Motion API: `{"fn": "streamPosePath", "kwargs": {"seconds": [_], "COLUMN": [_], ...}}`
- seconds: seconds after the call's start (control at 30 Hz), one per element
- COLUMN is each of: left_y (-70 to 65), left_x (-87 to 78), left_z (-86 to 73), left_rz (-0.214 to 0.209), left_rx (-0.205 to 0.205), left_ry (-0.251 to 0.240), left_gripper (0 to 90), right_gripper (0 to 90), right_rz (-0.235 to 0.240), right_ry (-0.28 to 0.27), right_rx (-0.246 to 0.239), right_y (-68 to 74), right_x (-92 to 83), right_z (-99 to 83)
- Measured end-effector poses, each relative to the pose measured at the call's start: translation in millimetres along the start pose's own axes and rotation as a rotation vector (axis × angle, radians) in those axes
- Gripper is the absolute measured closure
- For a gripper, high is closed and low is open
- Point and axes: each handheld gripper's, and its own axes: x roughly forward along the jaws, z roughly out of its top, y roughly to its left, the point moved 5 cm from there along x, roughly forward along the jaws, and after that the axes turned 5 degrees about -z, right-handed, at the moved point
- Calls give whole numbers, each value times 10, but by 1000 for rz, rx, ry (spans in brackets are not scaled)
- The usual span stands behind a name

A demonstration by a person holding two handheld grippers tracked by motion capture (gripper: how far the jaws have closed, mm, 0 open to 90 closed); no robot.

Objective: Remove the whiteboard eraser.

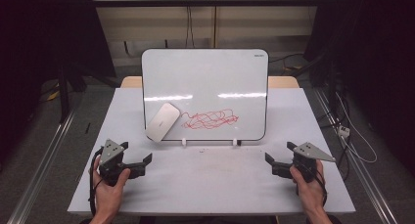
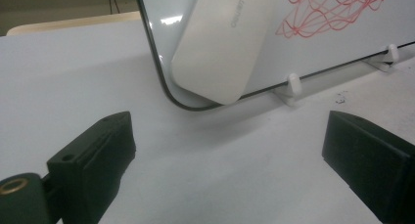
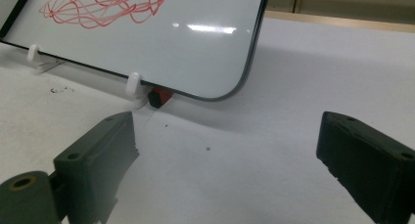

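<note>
**Operator:** Report status, nearest items first.

**Technician:** On the high view, the left gripper [image 1: 139, 161] sits at about 7 o'clock on the table [image 1: 205, 185], jaws spread wide with nothing between them. The right gripper [image 1: 275, 164] sits at about 5 o'clock, jaws likewise apart and empty. Both rest low over the table surface.

**Operator:** Location of the work item?

**Technician:** The eraser [image 1: 163, 121] lies flat against the whiteboard [image 1: 205, 77], at its lower left corner, toward 11 o'clock from the left gripper. The board leans back on two small white feet [image 2: 292, 82]. The red scribble [image 1: 209, 120] starts just beside the eraser, at its 3 o'clock.

**Operator:** Handling properties?

**Technician:** Judged light and rigid: a smooth, rounded white shell, probably slippery on its broad face. It likely clings to the board by magnet, so expect slight resistance on lift-off.

**Operator:** Grip location?

**Technician:** Clamp across the two long edges, near mid-length. Avoid the rounded ends, where pads could slide off. The board looks lightly supported; press gently or it may tip backward.
</note>
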Motion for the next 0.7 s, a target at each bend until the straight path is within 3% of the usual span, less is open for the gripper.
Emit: {"fn": "streamPosePath", "kwargs": {"seconds": [0.7], "left_y": [-3], "left_x": [50], "left_z": [40], "left_rz": [14], "left_rx": [30], "left_ry": [46], "left_gripper": [69], "right_gripper": [47], "right_rz": [23], "right_ry": [1], "right_rx": [23], "right_y": [-10], "right_x": [20], "right_z": [3]}}
